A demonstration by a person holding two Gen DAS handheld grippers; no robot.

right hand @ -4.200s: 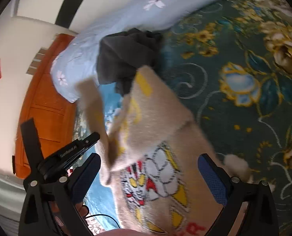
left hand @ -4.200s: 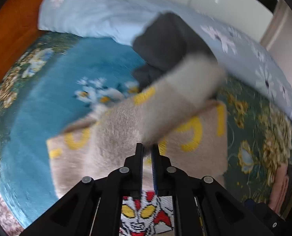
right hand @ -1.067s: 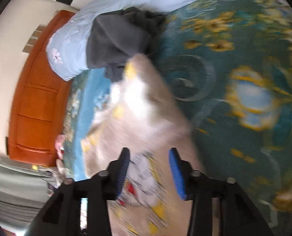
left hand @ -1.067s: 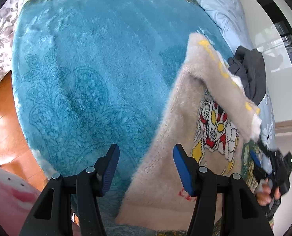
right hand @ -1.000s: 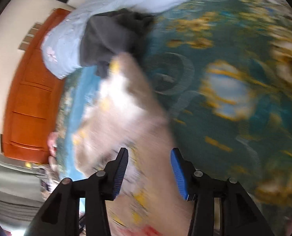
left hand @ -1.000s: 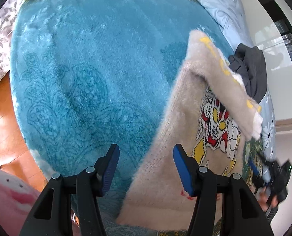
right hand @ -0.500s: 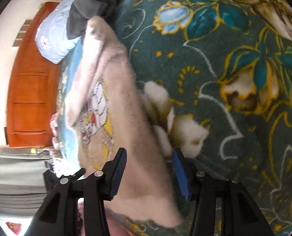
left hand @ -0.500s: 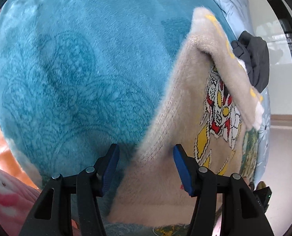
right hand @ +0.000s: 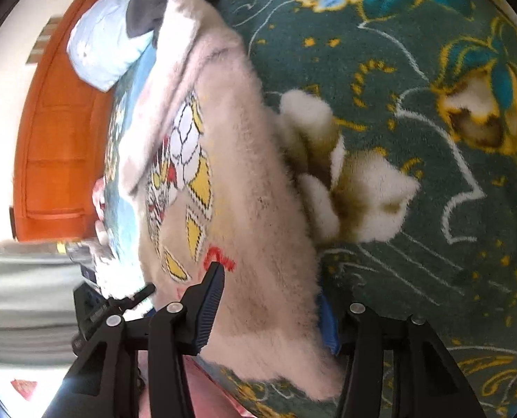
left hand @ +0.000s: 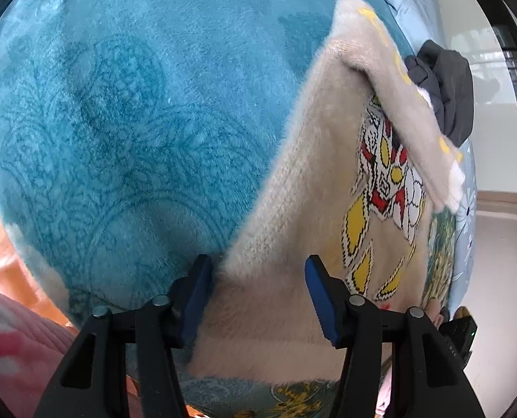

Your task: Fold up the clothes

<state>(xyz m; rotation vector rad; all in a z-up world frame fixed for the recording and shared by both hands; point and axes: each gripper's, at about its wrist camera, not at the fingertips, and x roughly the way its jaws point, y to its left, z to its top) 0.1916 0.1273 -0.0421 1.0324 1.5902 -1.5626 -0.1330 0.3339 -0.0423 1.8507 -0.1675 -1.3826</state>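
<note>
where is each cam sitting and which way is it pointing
Left wrist: rides the left gripper, facing along its open fingers over the beige sweater hem and teal blanket; the other gripper shows at lower right.
Right wrist: rides the right gripper, facing along its open fingers at the hem's other corner and the green floral blanket; the other gripper shows at lower left.
Both share the sweater and the dark garment.

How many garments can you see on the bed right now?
2: the beige sweater lies flat between both tools; a dark grey garment is bunched beyond its far end. Others may be hidden.
</note>
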